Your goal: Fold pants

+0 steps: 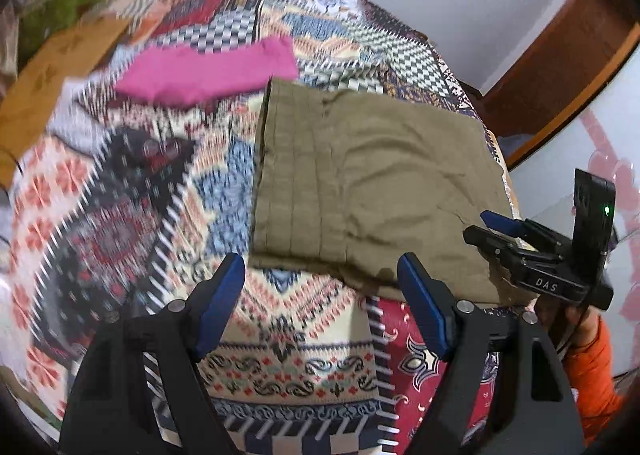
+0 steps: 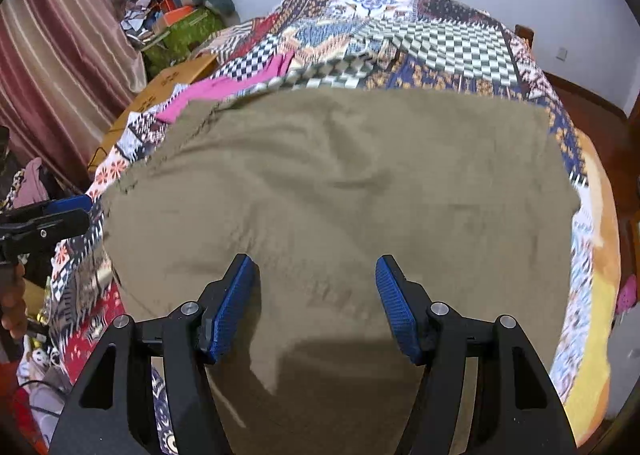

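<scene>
The olive-brown pants (image 1: 372, 183) lie folded in a flat rectangle on the patterned bedspread (image 1: 280, 347). In the right wrist view the pants (image 2: 340, 191) fill the middle of the frame. My left gripper (image 1: 320, 287) is open and empty, just off the pants' near edge. My right gripper (image 2: 316, 287) is open and empty, right above the pants' near part. The right gripper also shows in the left wrist view (image 1: 492, 227), at the pants' right near corner. The left gripper shows in the right wrist view (image 2: 64, 211), to the left of the pants.
A folded pink garment (image 1: 208, 73) lies on the bed beyond the pants. A cardboard box (image 2: 160, 91) and a pile of clutter (image 2: 180, 19) stand at the bed's left side by a striped curtain (image 2: 60, 55). A wooden frame (image 1: 560, 55) stands at the right.
</scene>
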A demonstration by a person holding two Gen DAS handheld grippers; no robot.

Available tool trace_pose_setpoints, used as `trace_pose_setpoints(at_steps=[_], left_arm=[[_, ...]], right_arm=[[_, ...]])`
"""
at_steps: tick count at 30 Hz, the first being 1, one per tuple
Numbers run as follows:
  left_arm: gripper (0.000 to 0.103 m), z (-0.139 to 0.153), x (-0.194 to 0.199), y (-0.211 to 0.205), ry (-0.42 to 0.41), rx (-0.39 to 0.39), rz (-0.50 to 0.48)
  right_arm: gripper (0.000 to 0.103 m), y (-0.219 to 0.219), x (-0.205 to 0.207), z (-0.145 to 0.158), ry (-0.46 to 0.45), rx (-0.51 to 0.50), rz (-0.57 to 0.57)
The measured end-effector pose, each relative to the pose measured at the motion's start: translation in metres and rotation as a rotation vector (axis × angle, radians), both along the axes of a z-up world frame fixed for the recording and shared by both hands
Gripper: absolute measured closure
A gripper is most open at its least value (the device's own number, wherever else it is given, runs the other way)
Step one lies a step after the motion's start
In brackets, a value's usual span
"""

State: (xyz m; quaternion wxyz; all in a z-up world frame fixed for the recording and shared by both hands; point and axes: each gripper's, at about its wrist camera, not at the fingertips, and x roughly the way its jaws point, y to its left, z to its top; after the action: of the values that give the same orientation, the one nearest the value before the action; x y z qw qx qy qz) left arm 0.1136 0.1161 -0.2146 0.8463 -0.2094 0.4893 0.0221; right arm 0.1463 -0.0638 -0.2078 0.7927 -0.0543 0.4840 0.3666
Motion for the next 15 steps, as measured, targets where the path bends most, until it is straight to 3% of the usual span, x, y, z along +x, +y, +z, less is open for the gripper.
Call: trace_pose_setpoints(at_steps=[5,10,15], left_arm=[[0.025,-0.019,-0.002,0.0,0.044,-0.149,0.025],[0.024,-0.022,0.003,-0.004,0.034,-0.207,0.027],[0.024,-0.027,0.016,0.002,0.023,-0.321,0.049]], right_arm=[[0.043,-0.007,-0.008,-0.001,0.013,0.013,-0.014],[0.043,-0.008,-0.014,-0.001,-0.002,0.004,-0.02],[0.043,-0.009,-0.014,-0.002,0.003,0.011,-0.02]])
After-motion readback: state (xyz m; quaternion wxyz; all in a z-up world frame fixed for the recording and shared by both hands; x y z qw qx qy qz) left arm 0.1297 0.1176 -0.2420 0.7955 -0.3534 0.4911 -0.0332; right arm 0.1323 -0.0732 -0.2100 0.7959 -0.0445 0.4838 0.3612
